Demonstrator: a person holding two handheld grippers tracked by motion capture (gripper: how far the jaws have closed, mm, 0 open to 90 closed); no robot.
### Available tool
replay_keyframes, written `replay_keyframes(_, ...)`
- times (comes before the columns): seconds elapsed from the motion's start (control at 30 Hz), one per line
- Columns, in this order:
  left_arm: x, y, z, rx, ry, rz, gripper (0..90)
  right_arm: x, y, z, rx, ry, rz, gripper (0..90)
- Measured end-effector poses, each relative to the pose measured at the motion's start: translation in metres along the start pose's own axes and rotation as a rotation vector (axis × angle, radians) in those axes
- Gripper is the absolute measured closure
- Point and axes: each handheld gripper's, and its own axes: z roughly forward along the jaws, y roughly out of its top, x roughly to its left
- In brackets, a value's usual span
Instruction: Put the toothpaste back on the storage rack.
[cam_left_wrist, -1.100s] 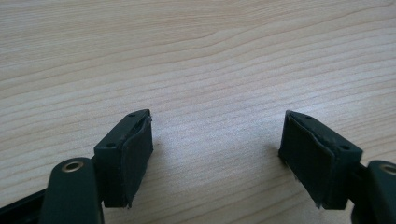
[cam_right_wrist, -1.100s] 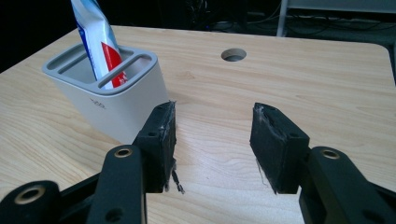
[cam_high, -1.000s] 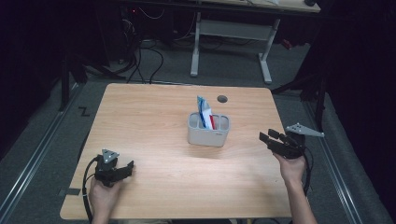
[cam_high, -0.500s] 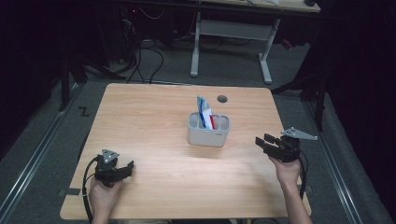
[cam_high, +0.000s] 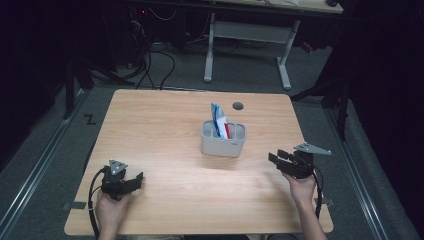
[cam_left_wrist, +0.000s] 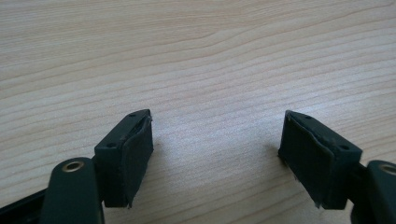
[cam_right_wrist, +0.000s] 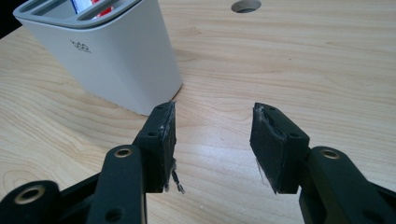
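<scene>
Grey holder (cam_high: 223, 141) near, left of open right tool (cam_high: 280, 159).

Grey floor (cam_high: 165, 70) beyond the right hand-held gripper (cam_high: 280, 159); white-legged desk (cam_high: 247, 35) stands farther off, cables (cam_high: 150, 60) trailing; surroundings dark.

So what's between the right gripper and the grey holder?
Bare wood of the table, seen in the high view between the right gripper and grey holder.
</scene>
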Motion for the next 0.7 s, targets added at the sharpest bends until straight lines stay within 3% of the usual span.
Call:
replay_keyframes(0.23,0.0,0.0,0.0,0.0,0.0,0.0,26.0,0.001,-0.008,0.006,0.024,0.007,0.016,50.5)
replay_keyframes(0.7,0.0,0.0,0.0,-0.002,-0.001,-0.003,26.1,0.009,-0.017,0.024,0.06,-0.035,-0.03,49.6)
